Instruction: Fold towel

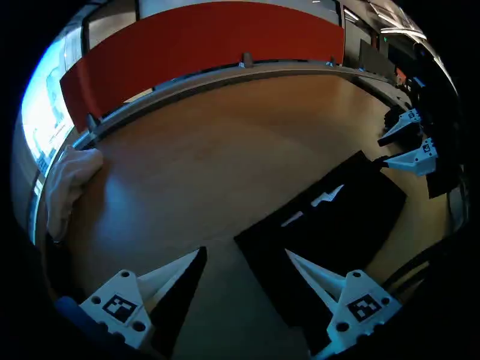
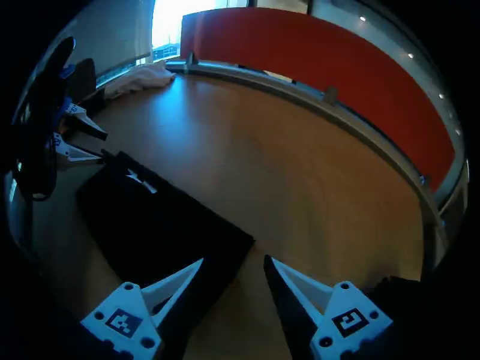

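Note:
A black towel (image 1: 342,216) lies flat on the wooden table (image 1: 228,150), with a small white tag (image 1: 327,195) on top. My left gripper (image 1: 243,252) is open just above one corner of it, its right finger over the cloth. My right gripper (image 2: 234,259) is open over the opposite corner of the towel (image 2: 156,222), its left finger above the fabric. Each gripper also appears in the other's view: the right gripper (image 1: 382,152) at the towel's far edge, the left gripper (image 2: 103,147) likewise. Nothing is between either pair of fingers.
A crumpled white cloth (image 1: 66,180) (image 2: 141,78) lies at the table's far corner by the window. A red partition (image 1: 204,42) (image 2: 336,66) runs along the table's back edge behind a metal rail. Bare wood stretches between the towel and the partition.

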`<move>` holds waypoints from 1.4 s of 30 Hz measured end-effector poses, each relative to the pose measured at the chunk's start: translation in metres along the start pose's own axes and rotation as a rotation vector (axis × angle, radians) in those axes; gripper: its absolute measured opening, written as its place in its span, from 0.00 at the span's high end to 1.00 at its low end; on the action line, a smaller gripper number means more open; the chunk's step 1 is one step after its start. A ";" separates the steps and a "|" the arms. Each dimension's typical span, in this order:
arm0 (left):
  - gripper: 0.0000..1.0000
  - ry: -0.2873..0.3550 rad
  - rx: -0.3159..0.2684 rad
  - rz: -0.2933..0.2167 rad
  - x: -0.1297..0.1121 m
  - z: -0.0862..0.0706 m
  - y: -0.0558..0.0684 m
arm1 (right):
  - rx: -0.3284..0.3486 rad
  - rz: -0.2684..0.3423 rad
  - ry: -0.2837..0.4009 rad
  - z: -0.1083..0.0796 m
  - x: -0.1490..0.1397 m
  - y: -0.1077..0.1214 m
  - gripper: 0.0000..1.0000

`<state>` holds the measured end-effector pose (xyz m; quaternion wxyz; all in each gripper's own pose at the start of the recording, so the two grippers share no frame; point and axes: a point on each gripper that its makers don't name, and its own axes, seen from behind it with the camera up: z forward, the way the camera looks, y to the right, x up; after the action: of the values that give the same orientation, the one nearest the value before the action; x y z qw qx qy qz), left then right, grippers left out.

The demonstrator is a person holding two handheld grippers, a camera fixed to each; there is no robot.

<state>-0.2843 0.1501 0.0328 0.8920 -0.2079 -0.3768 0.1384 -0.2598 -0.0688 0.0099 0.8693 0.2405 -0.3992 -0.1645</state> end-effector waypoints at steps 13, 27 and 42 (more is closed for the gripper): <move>0.09 0.023 0.049 -0.025 0.011 -0.004 -0.017 | -0.032 0.013 0.045 -0.006 0.016 0.012 0.19; 0.07 0.026 0.032 -0.050 0.003 -0.017 -0.010 | -0.011 0.039 0.063 -0.028 0.006 0.000 0.12; 0.07 0.024 0.024 -0.102 -0.027 -0.051 0.011 | 0.003 0.054 0.071 -0.062 -0.016 -0.029 0.12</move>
<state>-0.2664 0.1352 -0.0216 0.9047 -0.1794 -0.3748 0.0947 -0.2247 -0.0671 -0.0507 0.8867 0.2364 -0.3749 -0.1318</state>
